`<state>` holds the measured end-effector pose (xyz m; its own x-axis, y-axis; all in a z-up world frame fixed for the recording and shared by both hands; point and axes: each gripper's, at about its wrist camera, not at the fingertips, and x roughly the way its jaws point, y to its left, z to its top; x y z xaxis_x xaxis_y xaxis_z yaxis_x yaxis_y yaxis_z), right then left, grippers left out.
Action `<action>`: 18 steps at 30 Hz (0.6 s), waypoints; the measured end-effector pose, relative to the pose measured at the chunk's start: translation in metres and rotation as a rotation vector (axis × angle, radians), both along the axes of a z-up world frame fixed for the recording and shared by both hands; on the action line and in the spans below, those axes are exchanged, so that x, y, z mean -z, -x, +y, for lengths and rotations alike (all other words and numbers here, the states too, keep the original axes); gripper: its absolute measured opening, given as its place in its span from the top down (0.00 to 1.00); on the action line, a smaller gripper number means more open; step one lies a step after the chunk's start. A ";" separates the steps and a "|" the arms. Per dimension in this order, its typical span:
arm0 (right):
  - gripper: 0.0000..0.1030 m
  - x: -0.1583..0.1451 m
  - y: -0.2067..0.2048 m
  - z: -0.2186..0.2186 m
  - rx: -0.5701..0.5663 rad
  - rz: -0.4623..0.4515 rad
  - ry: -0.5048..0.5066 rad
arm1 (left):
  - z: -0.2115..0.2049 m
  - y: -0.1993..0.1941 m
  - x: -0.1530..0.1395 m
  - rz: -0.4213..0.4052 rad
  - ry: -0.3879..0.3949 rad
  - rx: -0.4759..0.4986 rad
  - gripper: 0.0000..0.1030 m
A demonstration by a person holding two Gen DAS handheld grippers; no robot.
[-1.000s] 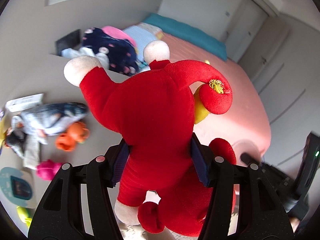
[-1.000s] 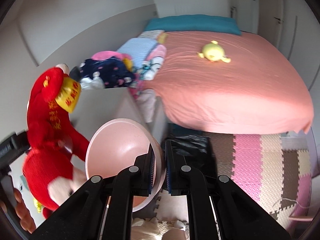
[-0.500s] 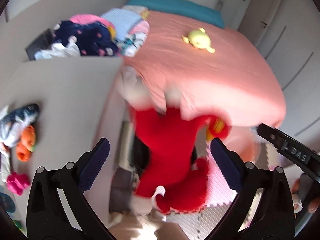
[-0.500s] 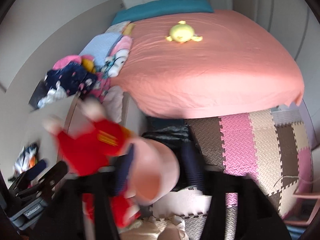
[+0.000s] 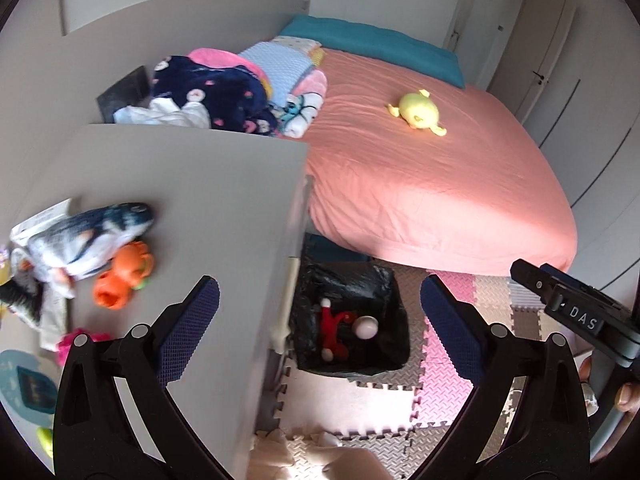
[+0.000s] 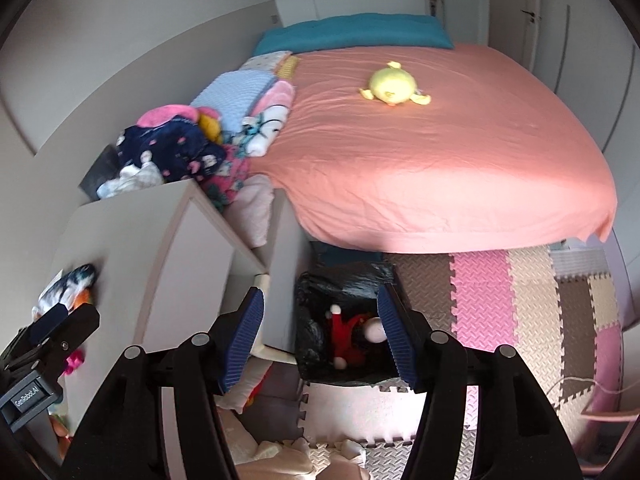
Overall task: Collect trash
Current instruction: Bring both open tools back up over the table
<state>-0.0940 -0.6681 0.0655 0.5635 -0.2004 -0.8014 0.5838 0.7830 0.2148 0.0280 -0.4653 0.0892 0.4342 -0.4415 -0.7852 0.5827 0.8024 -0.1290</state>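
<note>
A bin lined with a black bag [image 5: 384, 280] [image 6: 312, 344] stands on the floor between the grey desk and the bed. A red plush toy [image 5: 334, 330] [image 6: 346, 338] and a pale pink round object [image 5: 367, 327] [image 6: 374, 330] lie inside it. My left gripper [image 5: 320, 304] is open and empty, high above the bin and the desk edge. My right gripper [image 6: 320, 320] is open and empty, also above the bin. The right gripper's body [image 5: 580, 316] shows at the right of the left wrist view.
The grey desk [image 5: 208, 208] holds a blue fish plush [image 5: 88, 236], an orange toy [image 5: 124, 276] and a pink toy [image 5: 76, 340]. A pink bed [image 5: 432, 176] carries a yellow plush [image 5: 418, 110] and piled clothes [image 5: 208, 92]. Foam mats [image 6: 520, 300] cover the floor.
My left gripper opened and dropped the red plush into the bin. My right gripper opened and let go of the pink bowl-like object. Both grippers are now empty.
</note>
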 end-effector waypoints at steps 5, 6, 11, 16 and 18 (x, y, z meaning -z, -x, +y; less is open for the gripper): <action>0.41 -0.007 -0.008 0.040 -0.087 -0.017 -0.002 | 0.045 0.003 -0.008 -0.010 0.005 -0.044 0.06; 0.41 -0.008 -0.010 0.051 -0.114 -0.021 0.001 | 0.055 0.004 -0.009 -0.009 0.009 -0.052 0.06; 0.41 -0.008 -0.022 0.105 -0.228 -0.009 0.010 | 0.109 0.009 -0.013 -0.001 0.023 -0.108 0.06; 0.41 -0.005 -0.028 0.148 -0.312 0.000 0.014 | 0.157 0.019 -0.012 -0.008 0.007 -0.161 0.06; 0.41 -0.004 -0.030 0.167 -0.355 0.002 0.013 | 0.174 0.025 -0.011 -0.012 0.003 -0.184 0.06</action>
